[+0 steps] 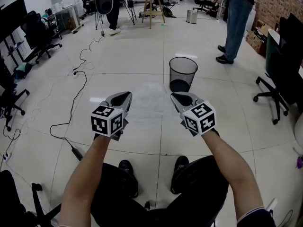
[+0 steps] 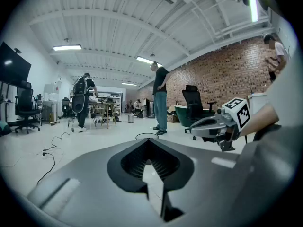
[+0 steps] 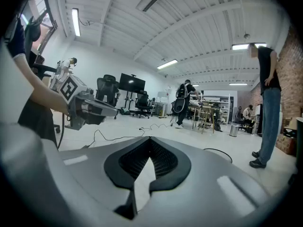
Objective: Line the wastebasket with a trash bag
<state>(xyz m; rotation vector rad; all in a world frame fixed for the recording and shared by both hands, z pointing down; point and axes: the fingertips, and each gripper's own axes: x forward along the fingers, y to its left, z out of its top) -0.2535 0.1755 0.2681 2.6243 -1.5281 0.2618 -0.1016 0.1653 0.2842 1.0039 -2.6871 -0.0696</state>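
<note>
The wastebasket (image 1: 182,74) is a black mesh bin standing upright on the white tiled floor, a step ahead of both grippers. Its rim (image 2: 147,136) peeks over the jaws in the left gripper view and lies to the right as a dark ring (image 3: 218,151) in the right gripper view. No trash bag shows in any view. My left gripper (image 1: 124,96) and right gripper (image 1: 177,97) are held side by side at waist height, short of the bin, pointing toward it. Both are shut with nothing between the jaws (image 2: 150,143) (image 3: 150,141).
A person in jeans (image 1: 236,18) stands beyond the bin at the right. Office chairs (image 1: 279,74) line the right side, more chairs (image 1: 40,32) the left. A black cable (image 1: 78,93) snakes over the floor at the left. A small metal bin (image 1: 191,16) stands far back.
</note>
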